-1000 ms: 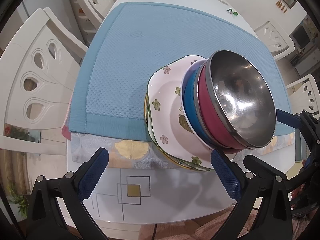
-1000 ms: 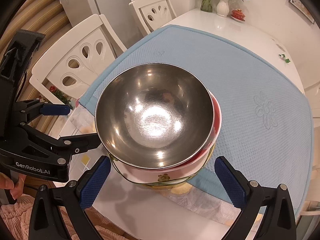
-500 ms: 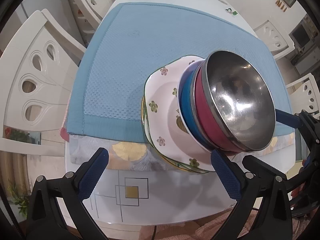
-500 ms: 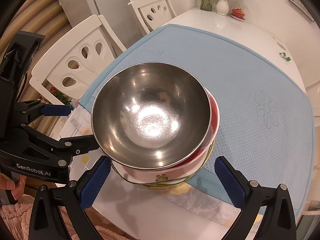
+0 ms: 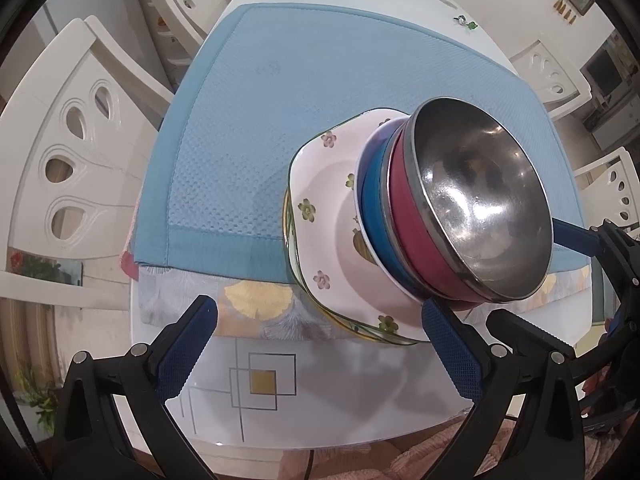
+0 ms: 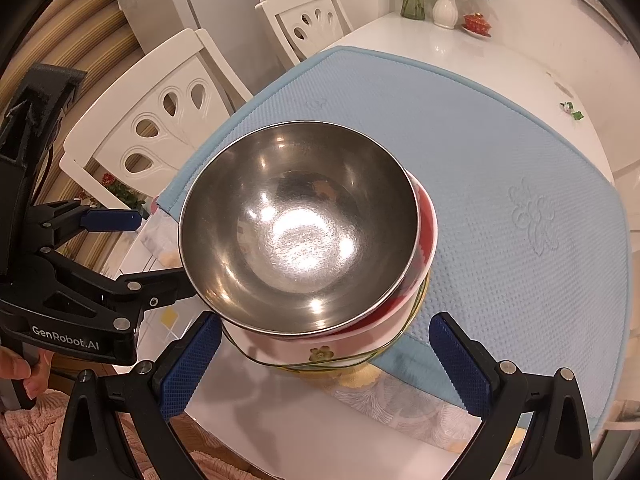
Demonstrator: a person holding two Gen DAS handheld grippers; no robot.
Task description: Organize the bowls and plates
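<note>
A stack stands at the near edge of the blue mat (image 5: 280, 100): flowered plates (image 5: 320, 184) at the bottom, then a blue bowl (image 5: 374, 200), a red bowl (image 5: 404, 204) and a steel bowl (image 5: 480, 208) on top. My left gripper (image 5: 318, 320) is open, just short of the stack's left side. The right wrist view looks down into the steel bowl (image 6: 296, 232), with the red bowl (image 6: 426, 216) and the plates (image 6: 320, 354) under it. My right gripper (image 6: 326, 332) is open, its fingers wide apart before the stack. Neither holds anything.
The white table (image 5: 320, 392) carries the mat over a patterned cloth (image 5: 256, 300). White chairs (image 5: 60, 168) (image 6: 160, 120) stand along the left side, and more chairs (image 5: 612, 196) on the right. A vase with flowers (image 6: 444, 4) is at the far end. A hand (image 6: 16, 372) holds the left gripper.
Both wrist views have shifted a little, so the stack sits slightly further left in each. The stack itself has not moved, and both grippers stay open.
</note>
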